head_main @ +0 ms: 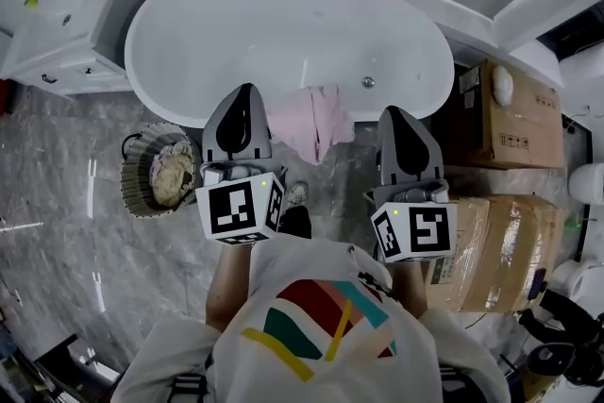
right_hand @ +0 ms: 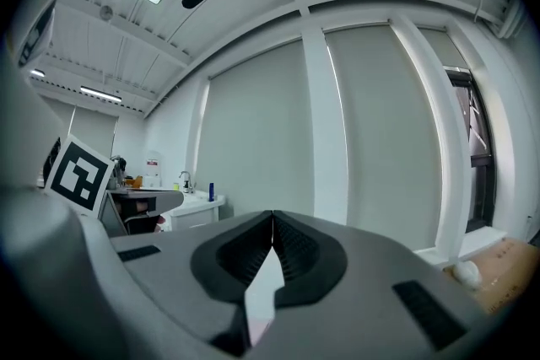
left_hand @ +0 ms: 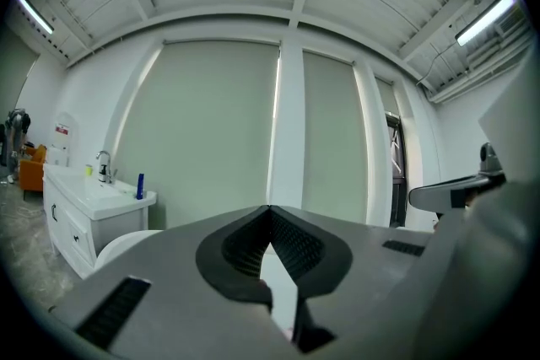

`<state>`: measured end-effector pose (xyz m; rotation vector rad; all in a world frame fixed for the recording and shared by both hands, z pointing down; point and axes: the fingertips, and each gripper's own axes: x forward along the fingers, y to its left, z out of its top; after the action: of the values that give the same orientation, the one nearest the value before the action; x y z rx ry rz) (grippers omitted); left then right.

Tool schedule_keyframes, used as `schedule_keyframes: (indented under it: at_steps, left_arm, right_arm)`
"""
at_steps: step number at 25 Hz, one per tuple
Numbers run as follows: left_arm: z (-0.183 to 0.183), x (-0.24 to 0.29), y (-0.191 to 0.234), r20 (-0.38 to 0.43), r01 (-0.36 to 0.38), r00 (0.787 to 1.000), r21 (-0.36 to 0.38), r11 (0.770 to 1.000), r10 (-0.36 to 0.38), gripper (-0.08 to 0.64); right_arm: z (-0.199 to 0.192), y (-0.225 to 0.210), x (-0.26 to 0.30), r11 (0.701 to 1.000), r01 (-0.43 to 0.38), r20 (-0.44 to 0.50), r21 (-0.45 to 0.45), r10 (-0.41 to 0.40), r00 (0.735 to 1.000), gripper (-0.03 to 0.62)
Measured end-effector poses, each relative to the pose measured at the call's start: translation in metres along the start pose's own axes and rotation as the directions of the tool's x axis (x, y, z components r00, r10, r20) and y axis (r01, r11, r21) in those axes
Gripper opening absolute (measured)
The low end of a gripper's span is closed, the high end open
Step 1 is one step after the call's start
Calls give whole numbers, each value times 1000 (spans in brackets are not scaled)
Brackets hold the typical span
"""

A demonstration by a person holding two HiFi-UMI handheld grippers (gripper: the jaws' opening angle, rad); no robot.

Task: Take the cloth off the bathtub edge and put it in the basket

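In the head view, the cloth (head_main: 311, 120) hangs over the near edge of the bathtub (head_main: 283, 24) at mid-frame, between my left tongs (head_main: 243, 94) and right tongs (head_main: 397, 114). The basket (head_main: 135, 175) stands on the floor at left, the boxes (head_main: 500, 118) at right, and the sink cabinet (head_main: 71, 28) at upper left.

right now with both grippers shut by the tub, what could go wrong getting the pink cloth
Both the left gripper and right gripper are shut and empty; pushed in like that, they may shove the pink cloth off the bathtub rim to the floor. The wicker basket already holds a beige bundle, so the cloth might drape over its edge.
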<state>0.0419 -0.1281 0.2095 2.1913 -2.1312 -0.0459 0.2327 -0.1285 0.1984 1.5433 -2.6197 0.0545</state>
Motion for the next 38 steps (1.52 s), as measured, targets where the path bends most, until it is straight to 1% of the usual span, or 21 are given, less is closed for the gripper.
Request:
schedule_keyframes:
  at_steps: [6, 9, 12, 17, 22, 26, 31, 34, 38]
  left_arm:
    - [4, 48, 30, -4, -17, 1000, 12, 1000, 17, 17]
    - [2, 62, 29, -14, -30, 999, 20, 999, 30, 17]
    - [5, 72, 21, -9, -51, 999, 27, 998, 51, 18]
    - [16, 72, 4, 15, -93, 996, 34, 995, 92, 17]
    - [25, 73, -10, 38, -126, 992, 75, 989, 123, 17]
    - [27, 71, -8, 38, -154, 988, 62, 986, 152, 18]
    - [20, 72, -7, 29, -177, 984, 80, 981, 175, 17]
    - [14, 77, -4, 26, -184, 983, 81, 980, 183, 17]
    - [-1, 89, 4, 2, -198, 980, 79, 977, 199, 18]
  right_arm:
    - [-1, -13, 47, 1000, 26, -25, 4, -26, 999, 12]
    - [-4, -26, 60, 1000, 26, -38, 17, -25, 999, 13]
    - [-5, -37, 73, 999, -10, -36, 31, 11, 999, 12]
    - [-1, -41, 81, 994, -97, -24, 42, 98, 995, 13]
    - [4, -53, 85, 990, -131, -4, 50, 132, 991, 14]
    - [4, -59, 88, 988, -140, 1, 62, 140, 990, 14]
    - [1, -61, 92, 985, -165, 2, 48, 165, 986, 14]
    - [-1, -66, 97, 986, -161, 8, 46, 161, 987, 14]
    - [-13, -74, 112, 989, -143, -14, 33, 143, 990, 12]
